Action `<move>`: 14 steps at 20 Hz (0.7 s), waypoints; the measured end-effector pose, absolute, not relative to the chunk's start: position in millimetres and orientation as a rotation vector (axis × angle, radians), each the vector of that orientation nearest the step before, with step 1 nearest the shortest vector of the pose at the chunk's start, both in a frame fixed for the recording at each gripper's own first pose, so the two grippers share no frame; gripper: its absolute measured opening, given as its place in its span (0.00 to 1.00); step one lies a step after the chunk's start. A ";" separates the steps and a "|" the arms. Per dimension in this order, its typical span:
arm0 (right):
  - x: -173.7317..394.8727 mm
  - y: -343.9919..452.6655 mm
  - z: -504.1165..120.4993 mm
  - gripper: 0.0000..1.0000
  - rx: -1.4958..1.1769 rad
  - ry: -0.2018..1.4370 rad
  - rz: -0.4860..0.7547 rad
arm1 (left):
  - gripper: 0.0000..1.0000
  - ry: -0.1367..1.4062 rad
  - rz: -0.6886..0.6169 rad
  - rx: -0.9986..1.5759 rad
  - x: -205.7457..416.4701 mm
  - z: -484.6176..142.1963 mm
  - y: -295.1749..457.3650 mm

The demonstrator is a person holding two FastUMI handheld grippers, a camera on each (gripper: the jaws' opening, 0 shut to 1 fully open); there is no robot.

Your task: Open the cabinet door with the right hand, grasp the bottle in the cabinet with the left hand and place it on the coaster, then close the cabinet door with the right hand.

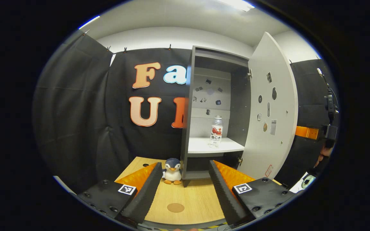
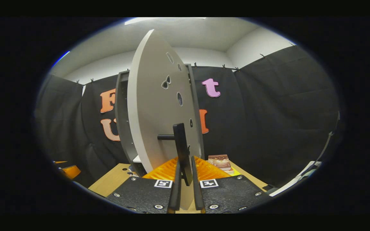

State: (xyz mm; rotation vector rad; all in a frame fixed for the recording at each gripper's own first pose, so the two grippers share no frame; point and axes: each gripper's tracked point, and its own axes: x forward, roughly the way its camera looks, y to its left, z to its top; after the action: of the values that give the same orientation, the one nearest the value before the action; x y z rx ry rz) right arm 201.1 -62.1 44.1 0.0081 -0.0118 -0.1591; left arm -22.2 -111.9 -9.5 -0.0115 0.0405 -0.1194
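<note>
The grey cabinet (image 1: 189,96) stands open on the wooden table, its white door (image 1: 271,106) swung out to the right. A clear bottle (image 1: 216,131) with a red-and-white label stands upright on the white shelf inside. A round brown coaster (image 1: 175,207) lies on the table in front. My left gripper (image 1: 183,189) hovers open above the coaster, well short of the bottle, nothing between its fingers. In the right gripper view, my right gripper (image 2: 185,165) is shut on the door's black handle (image 2: 181,141), with the door (image 2: 153,112) edge-on ahead.
A small penguin plush (image 1: 173,171) sits on the table (image 1: 194,195) by the cabinet's front left corner. A book-like box (image 2: 220,161) lies on the table behind the door. A hand (image 1: 322,157) shows at the far right, behind the door.
</note>
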 end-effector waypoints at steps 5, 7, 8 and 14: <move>199.8 -79.7 45.4 0.10 0.010 -0.014 -0.171 | 0.95 0.029 -0.137 0.010 -32.2 -6.9 -142.5; 197.6 -90.1 45.8 0.11 0.009 -0.021 -0.179 | 0.95 0.028 -0.140 0.015 -35.2 -6.5 -152.3; 197.8 -95.2 47.1 0.00 0.010 -0.024 -0.180 | 0.95 0.025 -0.139 0.017 -36.4 -5.3 -156.2; 199.4 -87.0 44.3 0.08 0.073 -0.006 -0.069 | 0.96 0.015 -0.141 0.012 -39.5 -2.3 -179.3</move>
State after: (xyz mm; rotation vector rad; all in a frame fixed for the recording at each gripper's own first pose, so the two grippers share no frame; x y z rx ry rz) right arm 199.4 -87.0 44.3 0.0734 -0.0057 -0.0691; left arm -39.5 -179.3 -2.3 0.0118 0.0148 -0.1409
